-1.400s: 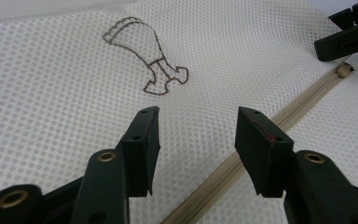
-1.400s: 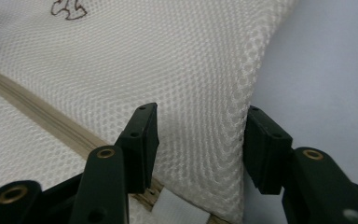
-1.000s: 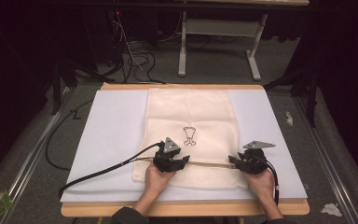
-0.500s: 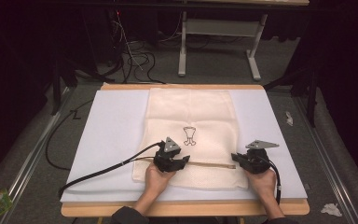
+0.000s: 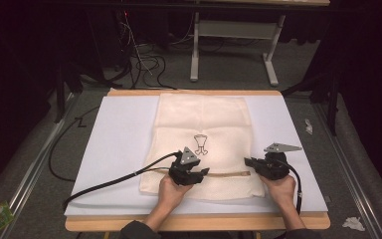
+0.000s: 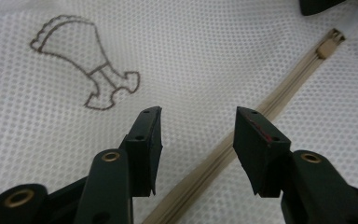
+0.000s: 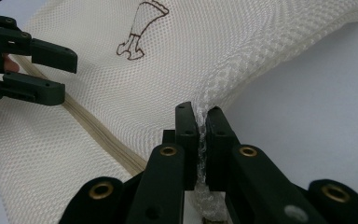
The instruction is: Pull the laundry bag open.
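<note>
Right gripper (image 7: 200, 122): near right of the table; jaws pinched tight on a fold of the bag's mesh at its near right edge, having just been closing with the fabric between them; also seen from above (image 5: 250, 162)
Left gripper (image 6: 198, 128): near centre-left; jaws parted, hovering over the mesh with nothing between them, the zipper running just under the right-hand jaw; seen from above (image 5: 204, 172)
Zipper (image 5: 229, 174): tan tape running left to right along the near part of the bag, between the two grippers; slider (image 6: 328, 45) lies at the end nearer the right gripper
Mesh laundry bag (image 5: 204, 119): cream, flat on the white mat (image 5: 119, 139), centre of the table, reaching from the near edge towards the far one; brown outline emblem (image 5: 200, 144) stitched mid-panel
Table edge (image 5: 194, 223): wooden, near rim bare
Risk, thin hold: the right jaws clamp mesh alone, so a pull may slide the fabric out or snag the weave
Risk, missed tab: the left jaws sit well apart from the slider; closing here would likely catch tape or mesh instead
Risk, bunching: pulling the slider without counter-tension would likely drag the whole bag across the smooth mat
Risk, cable (image 5: 109, 181): the left lead trails over the mat and could tug the hand off line
</note>
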A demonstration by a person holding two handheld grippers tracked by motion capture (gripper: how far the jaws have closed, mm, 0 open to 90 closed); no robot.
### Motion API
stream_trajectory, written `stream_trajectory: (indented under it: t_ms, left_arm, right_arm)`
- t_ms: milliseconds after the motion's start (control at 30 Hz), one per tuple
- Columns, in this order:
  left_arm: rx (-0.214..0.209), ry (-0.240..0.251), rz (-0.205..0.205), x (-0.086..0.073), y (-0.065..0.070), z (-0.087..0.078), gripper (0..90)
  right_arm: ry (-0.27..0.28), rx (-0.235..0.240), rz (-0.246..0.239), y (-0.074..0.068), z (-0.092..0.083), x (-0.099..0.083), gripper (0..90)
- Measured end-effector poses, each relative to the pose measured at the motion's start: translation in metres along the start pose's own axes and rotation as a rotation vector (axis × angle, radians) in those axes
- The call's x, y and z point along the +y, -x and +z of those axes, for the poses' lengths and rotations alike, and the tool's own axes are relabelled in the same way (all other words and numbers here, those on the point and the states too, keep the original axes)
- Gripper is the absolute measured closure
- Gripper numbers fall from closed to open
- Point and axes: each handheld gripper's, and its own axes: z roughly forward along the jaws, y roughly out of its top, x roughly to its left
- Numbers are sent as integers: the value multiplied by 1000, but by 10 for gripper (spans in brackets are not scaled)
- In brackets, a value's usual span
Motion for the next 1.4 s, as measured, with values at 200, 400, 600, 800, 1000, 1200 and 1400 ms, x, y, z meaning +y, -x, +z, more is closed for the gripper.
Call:
stream_trajectory:
  t_ms: [200, 400, 600, 800, 1000, 1200, 1400]
  left_arm:
    - [-29, 4, 17, 7, 10, 7, 523]
    - [-55, 17, -7, 9, 12, 8, 527]
    - [-72, 3, 27, 12, 19, 9, 562]
    - [-109, 6, 43, 19, 30, 17, 569]
    - [-121, 0, 56, 23, 41, 24, 545]
    - [-134, -11, 68, 28, 48, 31, 532]
    - [-147, -26, 48, 25, 49, 37, 547]
  right_arm:
    - [12, 21, 7, -2, 0, 3, 875]
    - [19, 29, 1, -5, 1, 8, 876]
    - [24, 44, -1, -8, 5, 11, 876]
    - [24, 49, 2, -10, 6, 11, 876]
    - [21, 53, -3, -9, 6, 10, 875]
    - [25, 59, 9, -6, 5, 7, 876]
    - [29, 63, 20, -5, 5, 6, 876]
